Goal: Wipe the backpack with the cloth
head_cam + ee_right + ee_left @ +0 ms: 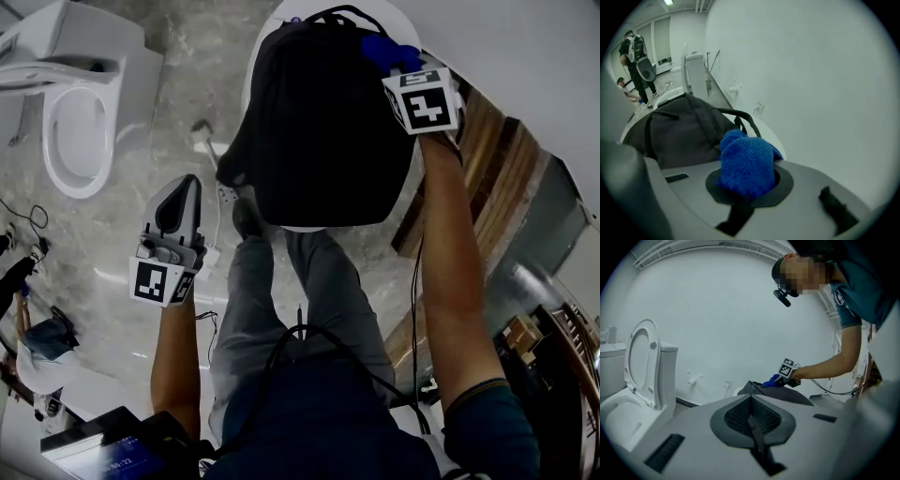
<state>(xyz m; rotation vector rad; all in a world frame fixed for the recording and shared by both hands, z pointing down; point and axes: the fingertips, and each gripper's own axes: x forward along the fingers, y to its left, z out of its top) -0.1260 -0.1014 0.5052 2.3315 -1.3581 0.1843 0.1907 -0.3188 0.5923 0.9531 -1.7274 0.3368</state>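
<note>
A black backpack (319,122) lies on a white round table (255,66), its carry handle at the far end. My right gripper (394,58) is shut on a blue cloth (382,49) and holds it against the backpack's far right corner. In the right gripper view the cloth (747,164) bulges out of the gripper (749,180), just over the backpack (679,131) near its handle. My left gripper (185,192) hangs over the floor to the left of the backpack, shut with nothing in it. From the left gripper view, the backpack (785,392) and cloth (772,380) lie beyond the left gripper (751,404).
A white toilet (75,122) with its lid up stands at the left, also in the left gripper view (642,376). Wooden planks (497,178) lean at the right by the wall. Cables lie on the marble floor (187,84). Other people (635,51) stand far behind.
</note>
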